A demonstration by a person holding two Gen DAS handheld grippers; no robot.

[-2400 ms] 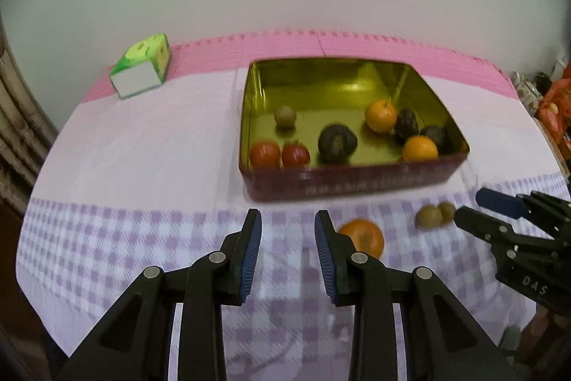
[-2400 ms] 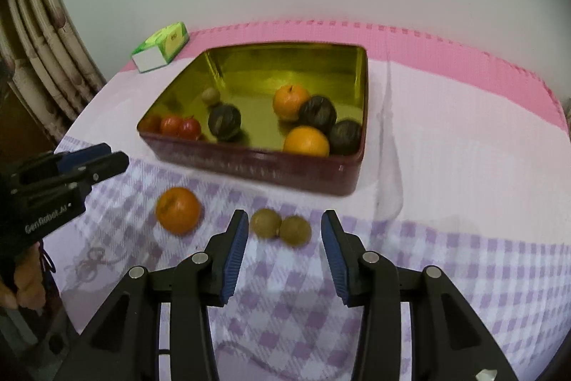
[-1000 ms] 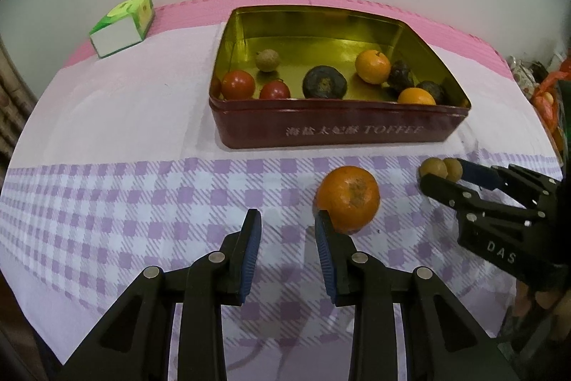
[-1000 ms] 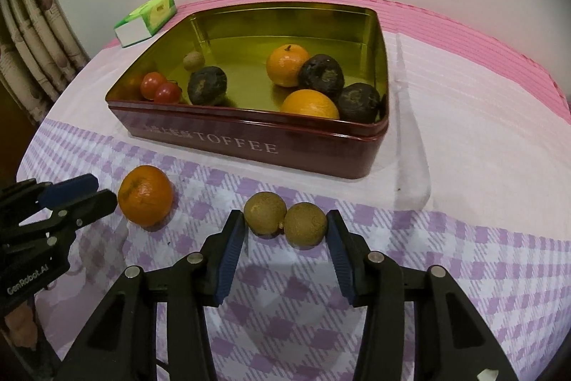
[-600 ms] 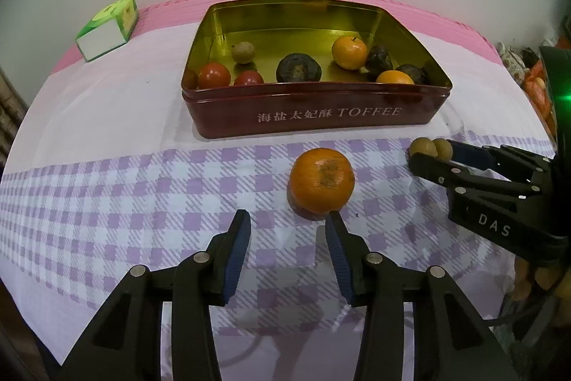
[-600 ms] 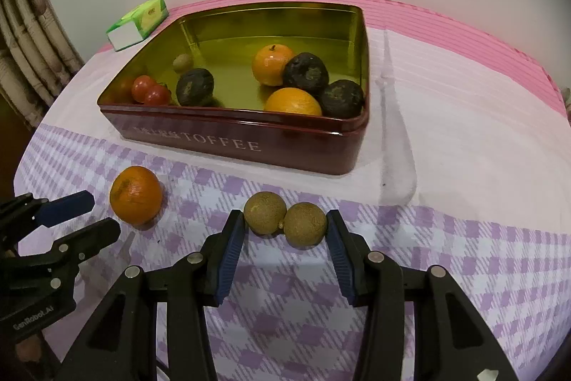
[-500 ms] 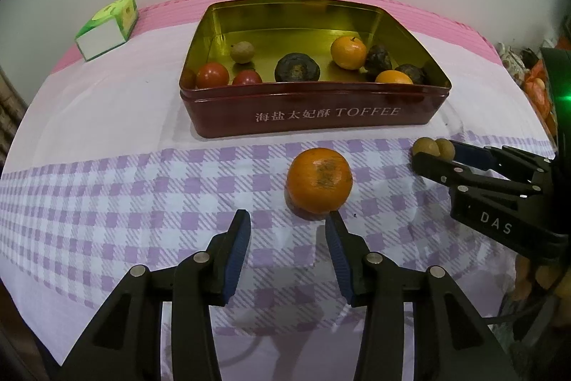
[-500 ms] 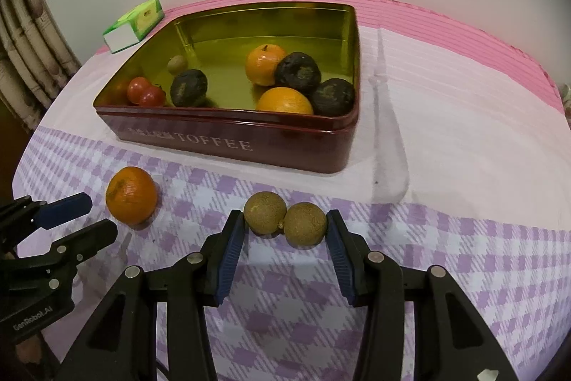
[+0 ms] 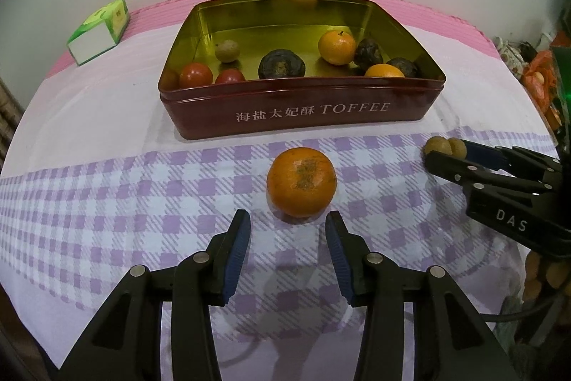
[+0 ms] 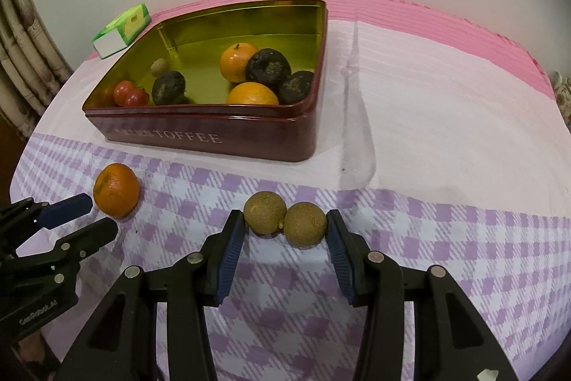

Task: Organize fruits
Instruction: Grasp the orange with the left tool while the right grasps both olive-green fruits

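One loose orange (image 9: 301, 186) lies on the purple-checked cloth (image 9: 107, 202) of the counter in the left wrist view, just ahead of the left tool (image 9: 287, 231). That tool's blue-padded jaws stand wide apart and hold nothing; the orange sits beyond their tips, not between them. Behind it stands the red toffee tin (image 9: 303, 113), open, with a gold inside. In the tin lie two small red fruits (image 9: 210, 75), a small tan fruit (image 9: 227, 50), a dark wrinkled fruit (image 9: 282, 64), an upright orange with a stem (image 9: 337, 47), two more dark fruits, and another orange (image 9: 383, 71) partly hidden by the front wall. A green and white carton (image 9: 100, 31) lies to the far left on the counter. At the right edge the right tool (image 9: 444, 154) reaches in, its tips around the pair of brown round fruits (image 9: 444, 145).

In the right wrist view, the pair of brown round fruits (image 10: 285, 218) lies side by side, touching each other, between the pads of the right tool (image 10: 285, 231). Each pad sits at the outer side of one fruit, close to or touching it; whether they press I cannot tell. The pair rests on the checked cloth, in front of the tin (image 10: 214, 134). To the left, the loose orange (image 10: 116, 190) lies just beyond the left tool (image 10: 96, 215), whose jaws stand open.
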